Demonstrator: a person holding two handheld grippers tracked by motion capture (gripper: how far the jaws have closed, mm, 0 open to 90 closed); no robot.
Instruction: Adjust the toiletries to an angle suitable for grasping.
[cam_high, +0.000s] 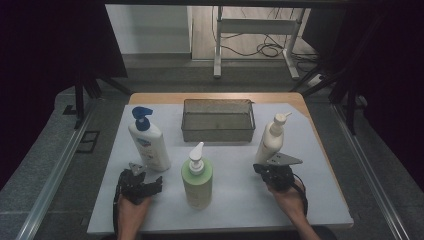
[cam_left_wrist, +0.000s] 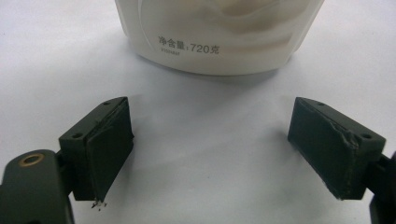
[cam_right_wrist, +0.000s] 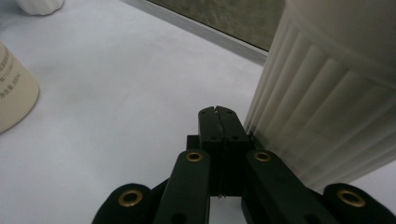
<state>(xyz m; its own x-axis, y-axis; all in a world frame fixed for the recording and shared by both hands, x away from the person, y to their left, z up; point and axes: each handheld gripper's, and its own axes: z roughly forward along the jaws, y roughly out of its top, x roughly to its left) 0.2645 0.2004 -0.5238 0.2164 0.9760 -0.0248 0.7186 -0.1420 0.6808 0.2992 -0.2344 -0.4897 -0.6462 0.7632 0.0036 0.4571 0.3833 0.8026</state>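
Waiting at the frame's bottom, the spread left gripper and pressed-together right gripper are holding nothing, leaving all three bottles outside the basket.

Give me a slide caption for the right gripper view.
Right gripper, fingers shut on nothing, beside a ribbed cream plastic bottle on the white table.

Wooden table carries a white board; standing on the board: blue-capped white pump bottle left, green pump bottle centre front, ribbed cream pump bottle right, wire-mesh basket centre rear.
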